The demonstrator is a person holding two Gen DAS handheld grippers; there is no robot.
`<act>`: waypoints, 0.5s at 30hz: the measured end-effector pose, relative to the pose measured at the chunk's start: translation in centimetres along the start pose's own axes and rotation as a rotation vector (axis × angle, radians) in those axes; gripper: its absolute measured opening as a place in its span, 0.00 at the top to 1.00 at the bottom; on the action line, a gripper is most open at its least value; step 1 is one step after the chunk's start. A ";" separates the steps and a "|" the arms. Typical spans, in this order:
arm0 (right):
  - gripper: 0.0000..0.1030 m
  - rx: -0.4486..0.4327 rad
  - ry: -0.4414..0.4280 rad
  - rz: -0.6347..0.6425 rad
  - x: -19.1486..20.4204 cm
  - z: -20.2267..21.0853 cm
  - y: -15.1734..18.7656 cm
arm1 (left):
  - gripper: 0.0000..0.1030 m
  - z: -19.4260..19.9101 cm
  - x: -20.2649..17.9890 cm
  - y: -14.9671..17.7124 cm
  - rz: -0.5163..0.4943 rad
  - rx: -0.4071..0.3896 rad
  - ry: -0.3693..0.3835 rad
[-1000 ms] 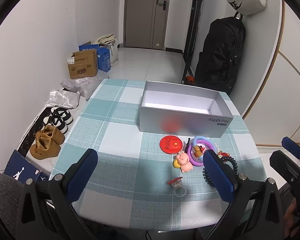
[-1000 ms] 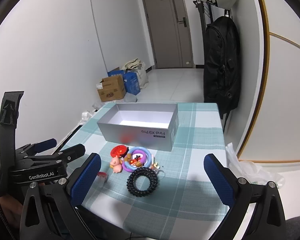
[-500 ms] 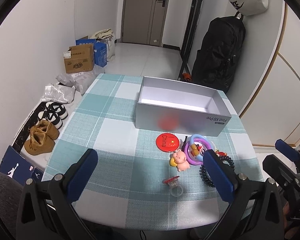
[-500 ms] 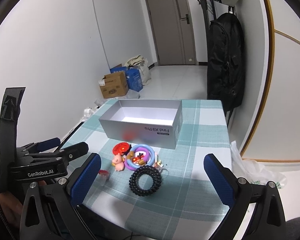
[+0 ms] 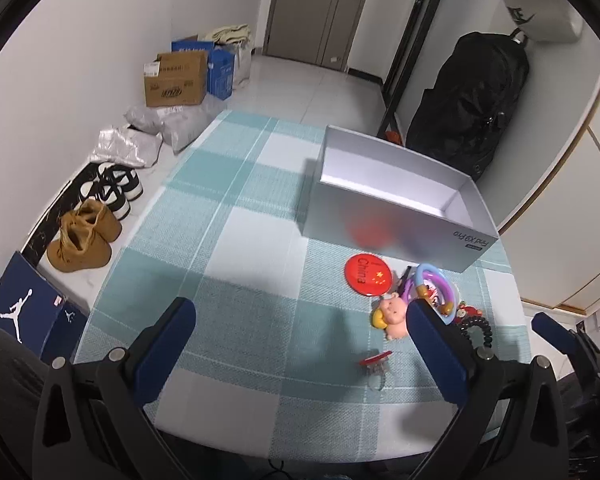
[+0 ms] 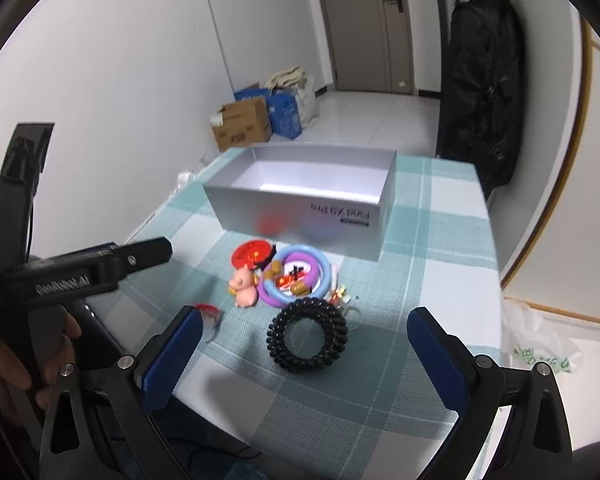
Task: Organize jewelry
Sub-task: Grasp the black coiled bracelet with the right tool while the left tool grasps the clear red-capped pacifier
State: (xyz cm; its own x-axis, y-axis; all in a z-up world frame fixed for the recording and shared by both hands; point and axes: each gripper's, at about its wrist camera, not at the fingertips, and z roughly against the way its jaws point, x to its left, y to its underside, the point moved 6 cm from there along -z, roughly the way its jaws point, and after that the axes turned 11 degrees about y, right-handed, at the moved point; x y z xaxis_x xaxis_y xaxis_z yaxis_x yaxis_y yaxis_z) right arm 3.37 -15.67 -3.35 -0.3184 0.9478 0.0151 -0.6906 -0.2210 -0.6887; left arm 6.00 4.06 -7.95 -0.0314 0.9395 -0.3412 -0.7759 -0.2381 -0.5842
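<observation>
An open silver box (image 5: 396,196) (image 6: 300,196) stands on the checked tablecloth (image 5: 240,248). In front of it lie a red round badge (image 5: 366,274) (image 6: 252,254), a pink pig charm (image 5: 394,314) (image 6: 244,284), purple and blue bracelets (image 5: 432,280) (image 6: 296,276), a black spiral hair tie (image 6: 307,334) (image 5: 478,330) and a red ring (image 5: 376,362) (image 6: 208,312). My left gripper (image 5: 300,352) is open and empty, above the table's near side, left of the pile. My right gripper (image 6: 300,360) is open and empty, just before the hair tie.
Shoes (image 5: 84,236), cardboard boxes (image 5: 176,78) and bags lie on the floor to the left. A black backpack (image 5: 472,96) hangs at the back right. The table's near edge (image 5: 300,448) is close under both grippers.
Both grippers have moved forward and lower toward the table; the pile looks nearer in both views. The left gripper shifted left. Nothing was picked up.
</observation>
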 end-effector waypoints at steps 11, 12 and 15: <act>0.23 0.142 0.060 0.082 1.2 -4.2 1.5 | 0.01 -0.9 1.4 0.2 0.009 0.053 -0.041; 0.24 0.148 0.065 0.089 1.3 -4.4 1.6 | 0.01 -0.9 1.5 0.3 0.010 0.057 -0.043; 0.25 0.144 0.081 0.109 1.5 -4.5 1.7 | 0.01 -0.9 1.8 0.4 0.017 0.067 -0.048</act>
State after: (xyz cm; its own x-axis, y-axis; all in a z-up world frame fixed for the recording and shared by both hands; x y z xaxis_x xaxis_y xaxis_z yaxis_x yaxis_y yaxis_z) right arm 4.66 -13.54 -7.75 -0.3471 0.9305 -0.1166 -0.7425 -0.3487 -0.5719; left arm 6.17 5.45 -9.46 -0.0736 0.9466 -0.3140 -0.8155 -0.2384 -0.5273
